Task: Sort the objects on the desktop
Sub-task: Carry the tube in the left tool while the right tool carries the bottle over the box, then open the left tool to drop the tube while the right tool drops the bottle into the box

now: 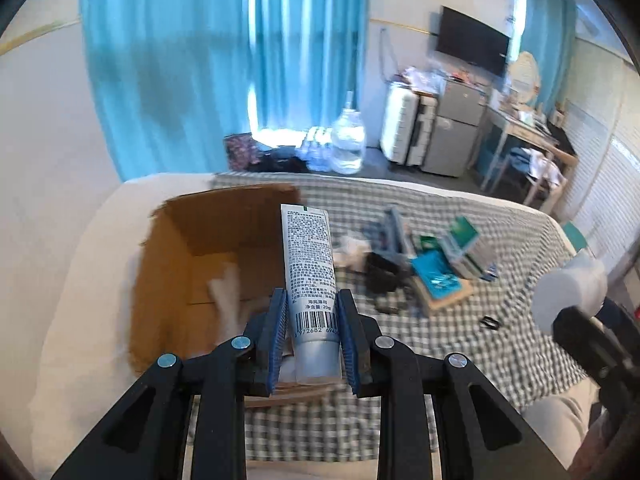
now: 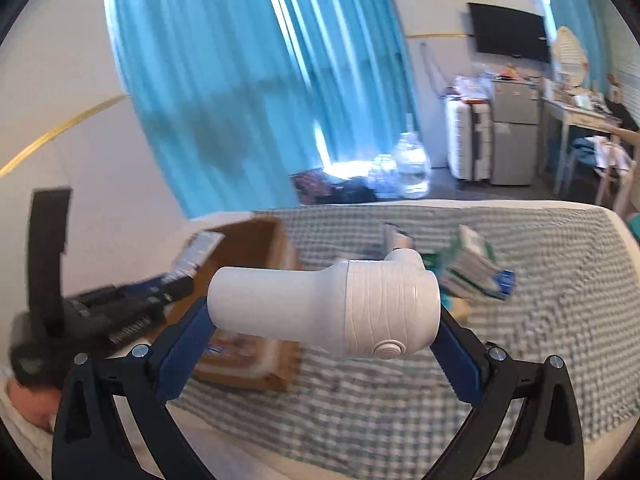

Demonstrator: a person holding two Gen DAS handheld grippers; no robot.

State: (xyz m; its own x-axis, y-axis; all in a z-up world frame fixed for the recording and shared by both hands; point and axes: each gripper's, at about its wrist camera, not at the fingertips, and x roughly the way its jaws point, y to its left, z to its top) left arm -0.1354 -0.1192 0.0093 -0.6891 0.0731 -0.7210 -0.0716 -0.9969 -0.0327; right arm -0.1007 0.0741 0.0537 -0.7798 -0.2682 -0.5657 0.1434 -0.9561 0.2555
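Observation:
My left gripper [image 1: 312,312] is shut on a silver-grey tube [image 1: 308,264] with printed text and a barcode, its crimped end pointing away, raised over the near right corner of an open cardboard box [image 1: 168,264]. My right gripper [image 2: 324,316] is shut on a white plastic device [image 2: 320,308] with a round button, held crosswise between the blue pads above the checked cloth. In the right wrist view the left gripper [image 2: 176,280] with the tube [image 2: 198,254] hangs over the box [image 2: 276,248]. The white device [image 1: 568,292] shows at the right edge of the left wrist view.
A pile of green and blue packets and boxes [image 1: 444,256] and a black item [image 1: 384,272] lie on the green checked cloth [image 1: 460,352]. A small black ring [image 1: 490,323] lies nearby. Behind are blue curtains, a water jug [image 1: 348,140], a suitcase, a fridge and a desk.

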